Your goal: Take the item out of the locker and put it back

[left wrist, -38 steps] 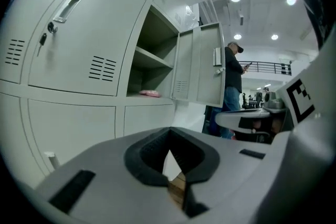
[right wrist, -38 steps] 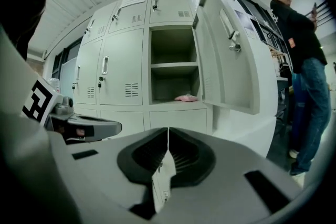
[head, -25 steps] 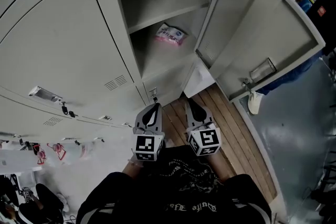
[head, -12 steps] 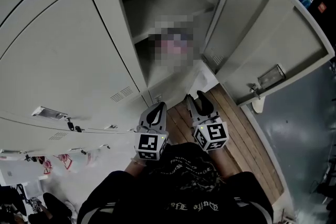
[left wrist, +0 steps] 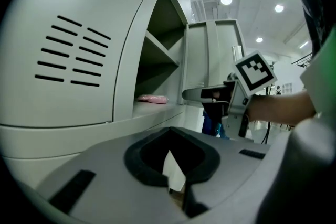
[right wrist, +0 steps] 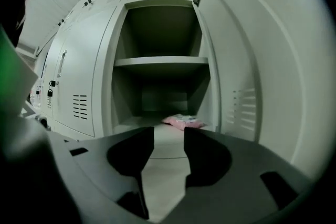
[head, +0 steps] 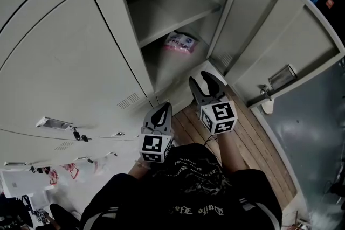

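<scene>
A pink packet (head: 179,42) lies on the floor of the open locker compartment (head: 161,70), below the shelf (head: 172,8). It also shows in the right gripper view as the pink packet (right wrist: 184,122) and in the left gripper view as the pink packet (left wrist: 152,98). My right gripper (head: 207,85) is held in front of the locker opening, short of the packet. Its jaws have just been opening and stand open with nothing between them (right wrist: 168,136). My left gripper (head: 160,112) hangs lower and to the left, facing the closed door, jaws together and empty (left wrist: 172,136).
The locker's door (head: 280,35) stands swung open on the right, with a latch handle (head: 280,78). A closed vented door (head: 70,62) is on the left, and lower lockers carry hanging locks (head: 75,134). A strip of wooden floor (head: 253,137) runs beneath my arms.
My right gripper has moved up and forward towards the locker opening, and its jaws have gone from shut to open. The left gripper has shifted only slightly.
</scene>
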Tool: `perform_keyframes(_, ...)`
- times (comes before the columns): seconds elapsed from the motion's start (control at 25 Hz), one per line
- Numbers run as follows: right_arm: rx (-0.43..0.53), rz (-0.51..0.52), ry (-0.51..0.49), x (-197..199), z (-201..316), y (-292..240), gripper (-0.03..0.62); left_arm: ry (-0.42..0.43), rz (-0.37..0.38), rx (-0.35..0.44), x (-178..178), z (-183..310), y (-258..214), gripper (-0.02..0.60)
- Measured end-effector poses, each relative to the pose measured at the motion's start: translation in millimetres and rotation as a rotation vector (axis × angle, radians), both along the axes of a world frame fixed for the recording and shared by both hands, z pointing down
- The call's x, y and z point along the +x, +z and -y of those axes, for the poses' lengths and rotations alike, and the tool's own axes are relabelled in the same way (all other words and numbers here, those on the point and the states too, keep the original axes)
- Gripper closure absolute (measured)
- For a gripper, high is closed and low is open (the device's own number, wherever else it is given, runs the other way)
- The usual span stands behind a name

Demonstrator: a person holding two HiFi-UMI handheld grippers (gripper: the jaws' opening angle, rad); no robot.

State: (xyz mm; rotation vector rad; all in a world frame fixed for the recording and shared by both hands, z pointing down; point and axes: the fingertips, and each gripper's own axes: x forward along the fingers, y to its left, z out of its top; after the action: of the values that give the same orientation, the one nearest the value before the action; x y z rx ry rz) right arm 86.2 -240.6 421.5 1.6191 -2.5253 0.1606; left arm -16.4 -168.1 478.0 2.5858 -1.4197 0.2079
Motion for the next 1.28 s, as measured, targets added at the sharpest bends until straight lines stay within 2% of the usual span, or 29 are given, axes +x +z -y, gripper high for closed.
perform_keyframes(0.32,-0.003,-0.025,0.011,-12.0,45.8,-12.2,0.421,0.023,-0.009,0.012,0.7,4.9,-6.2,0.575)
perform_keyframes(0.76,-0.082,-0.112,0.026,-16.1,96.0,2.3,0.421,0.066,-0.011,-0.005,7.4,-6.8,-2.8,0.575)
perform_keyframes(1.0,-0.119,-0.146,0.045,-16.0,111.9,11.5,0.421,0.094,-0.004,0.016,7.8,-4.3,-9.8,0.575)
perform_keyframes(1.24,-0.175,-0.281,0.053,-18.3,115.1,26.2,0.424,0.107,-0.015,0.001,5.0,-6.5,-4.6,0.575)
perform_keyframes(1.28,-0.174,-0.299,0.061,-17.9,115.9,27.1,0.444,0.106,-0.014,-0.001,4.8,-6.8,-4.1,0.575)
